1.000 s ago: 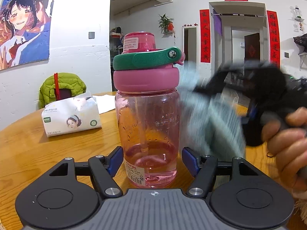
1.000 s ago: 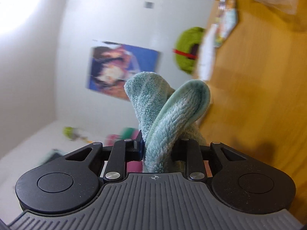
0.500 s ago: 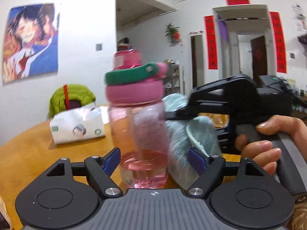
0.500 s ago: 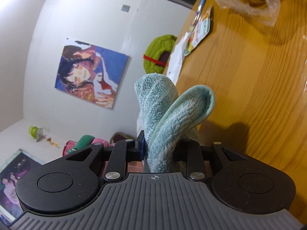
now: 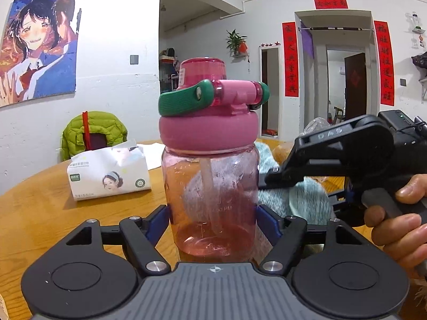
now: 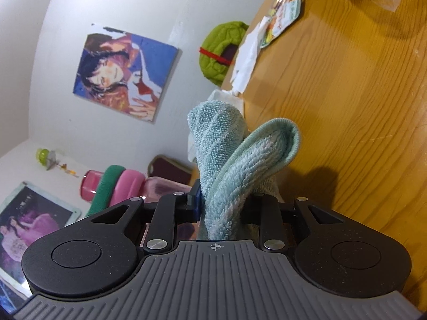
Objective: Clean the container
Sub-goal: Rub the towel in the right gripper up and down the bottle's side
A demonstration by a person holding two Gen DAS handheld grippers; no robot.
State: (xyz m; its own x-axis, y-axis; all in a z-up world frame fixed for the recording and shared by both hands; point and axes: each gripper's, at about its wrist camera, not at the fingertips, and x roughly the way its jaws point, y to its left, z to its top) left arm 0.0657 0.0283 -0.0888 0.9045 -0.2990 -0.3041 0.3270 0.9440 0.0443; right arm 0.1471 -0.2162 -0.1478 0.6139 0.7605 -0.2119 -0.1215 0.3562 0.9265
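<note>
A round wooden table [image 5: 37,213] fills the lower part of a white-walled room. Nearest the left wrist camera, the left gripper [image 5: 212,221] has just been closing its jaws, and its blue pads [image 5: 157,222] now press against both sides of a pink see-through water bottle [image 5: 212,186], low on the body. The bottle stands upright on the table, with a thick pink lid, a green carry strap and a straw inside. Just to the bottle's right, the right gripper [image 6: 222,208] reaches in from the side, a hand [image 5: 397,218] wrapped round its black handle. Its jaws are clamped on a folded light blue cloth [image 6: 240,160], which bunches up between the pads and lies against the side of the bottle; part of the cloth shows through the pink plastic. In the right wrist view the scene is rolled sideways, with the bottle's lid and strap lying at the lower left behind the gripper. Farther back on the table lies a white pack of tissues [image 5: 109,176], left of the bottle, with loose white paper behind it. Beyond the table's edge a green padded jacket [image 5: 93,130] hangs over a chair. On the far wall hangs an anime poster [image 5: 40,48], and red paper banners [image 5: 291,58] frame a doorway at the right.
</note>
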